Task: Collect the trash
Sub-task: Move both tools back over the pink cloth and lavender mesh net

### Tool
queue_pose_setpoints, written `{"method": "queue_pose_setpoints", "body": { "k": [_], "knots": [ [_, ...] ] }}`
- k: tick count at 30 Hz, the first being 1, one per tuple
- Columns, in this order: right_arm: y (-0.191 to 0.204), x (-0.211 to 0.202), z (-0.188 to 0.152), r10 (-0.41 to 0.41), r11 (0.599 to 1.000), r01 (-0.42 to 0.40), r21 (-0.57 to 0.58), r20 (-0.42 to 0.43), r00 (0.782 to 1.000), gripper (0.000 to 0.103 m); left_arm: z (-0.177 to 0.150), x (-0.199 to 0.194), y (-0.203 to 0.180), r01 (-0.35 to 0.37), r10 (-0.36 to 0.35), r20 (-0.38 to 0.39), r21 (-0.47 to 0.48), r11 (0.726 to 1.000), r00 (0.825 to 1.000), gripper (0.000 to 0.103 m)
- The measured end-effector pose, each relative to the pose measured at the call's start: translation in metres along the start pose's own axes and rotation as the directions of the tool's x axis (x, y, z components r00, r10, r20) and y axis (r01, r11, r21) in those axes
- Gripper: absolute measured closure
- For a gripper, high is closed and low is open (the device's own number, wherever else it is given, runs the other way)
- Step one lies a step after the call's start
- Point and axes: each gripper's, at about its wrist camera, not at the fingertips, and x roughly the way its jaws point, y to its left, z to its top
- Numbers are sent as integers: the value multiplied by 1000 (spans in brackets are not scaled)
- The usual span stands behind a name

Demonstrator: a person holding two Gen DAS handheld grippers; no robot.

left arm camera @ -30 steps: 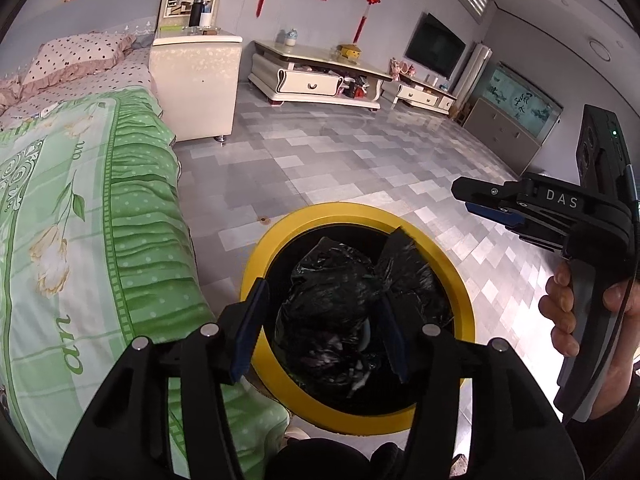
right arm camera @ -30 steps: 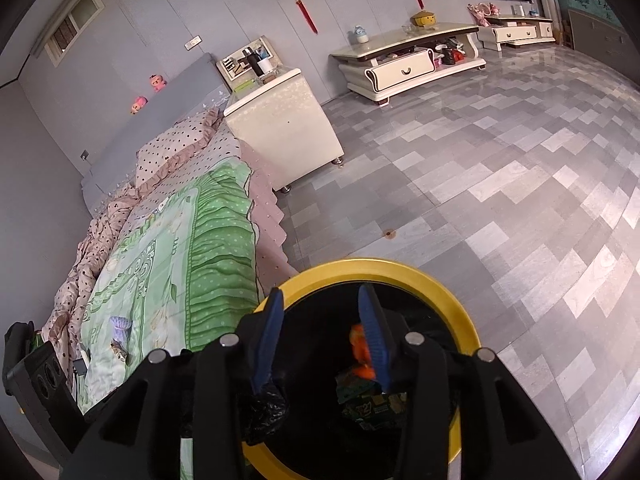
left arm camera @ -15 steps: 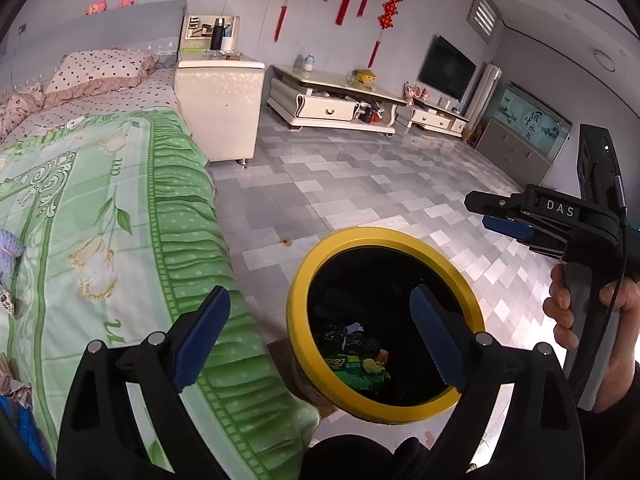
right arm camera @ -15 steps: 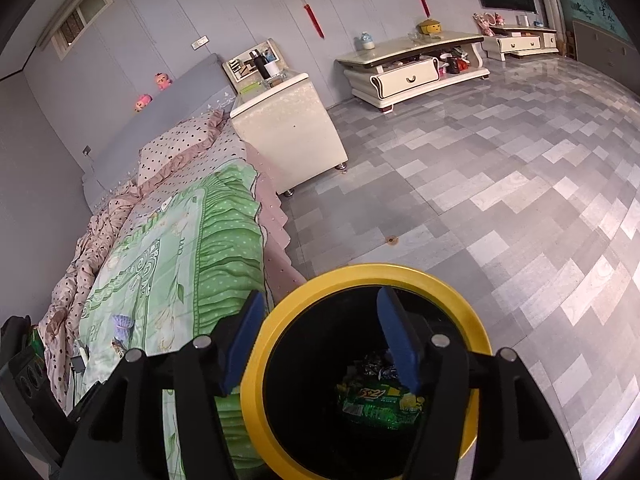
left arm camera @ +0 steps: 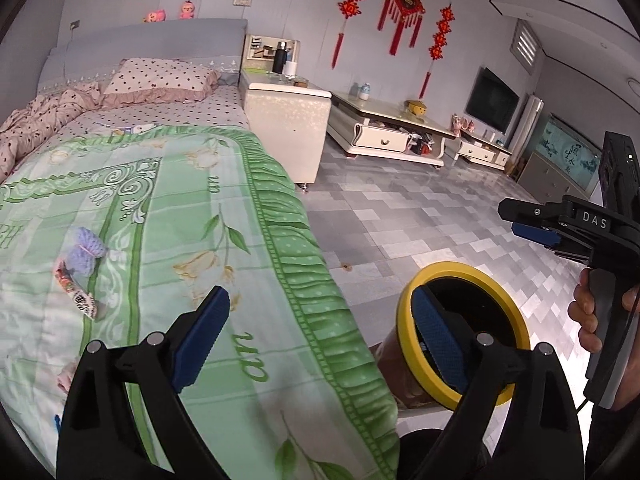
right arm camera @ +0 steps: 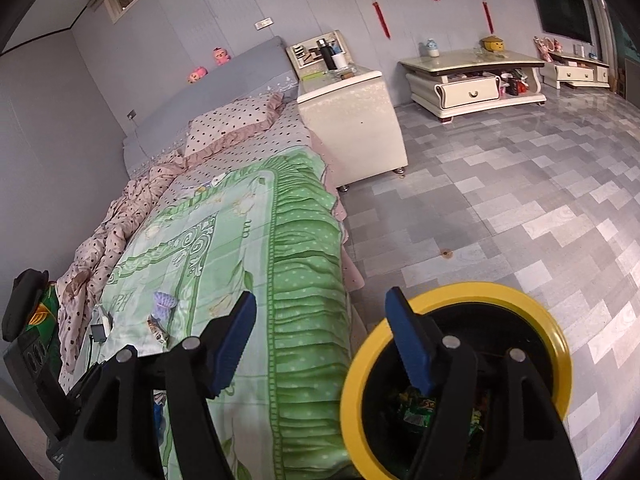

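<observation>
A yellow-rimmed trash bin (left arm camera: 404, 320) stands on the floor beside the bed; it also shows in the right wrist view (right arm camera: 560, 344), with green wrappers (right arm camera: 416, 414) inside. My left gripper (left arm camera: 320, 332) is open and empty, above the bed's edge and the bin. My right gripper (right arm camera: 324, 340) is open and empty, just above the bin's rim; it shows from the side in the left wrist view (left arm camera: 532, 220). On the green quilt (left arm camera: 168, 216) lie a crumpled lilac piece (left arm camera: 84, 252) and a printed wrapper (left arm camera: 74, 288), also seen in the right wrist view (right arm camera: 158, 330).
A white nightstand (left arm camera: 288, 132) stands at the bed's head, with a low TV cabinet (left arm camera: 392, 136) behind it. Grey tiled floor (right arm camera: 500, 200) spreads to the right. A phone and cable (right arm camera: 98, 330) lie on the quilt's far side.
The left gripper let go of the black bag, which dropped into the bin, and opened wide. Both grippers opened, rose and swung left toward the bed.
</observation>
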Motion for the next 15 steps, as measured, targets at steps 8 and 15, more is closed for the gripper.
{"method": "queue_pose_setpoints", "body": {
  "k": [8, 15],
  "knots": [
    [78, 37, 10, 97, 992, -100, -82, -47, 994, 39, -2, -35, 88, -105, 107, 16, -73, 992, 994, 15],
    [148, 79, 4, 173, 972, -192, -135, -138, 975, 39, -18, -67, 158, -186, 190, 14, -129, 974, 982, 15]
  ]
}}
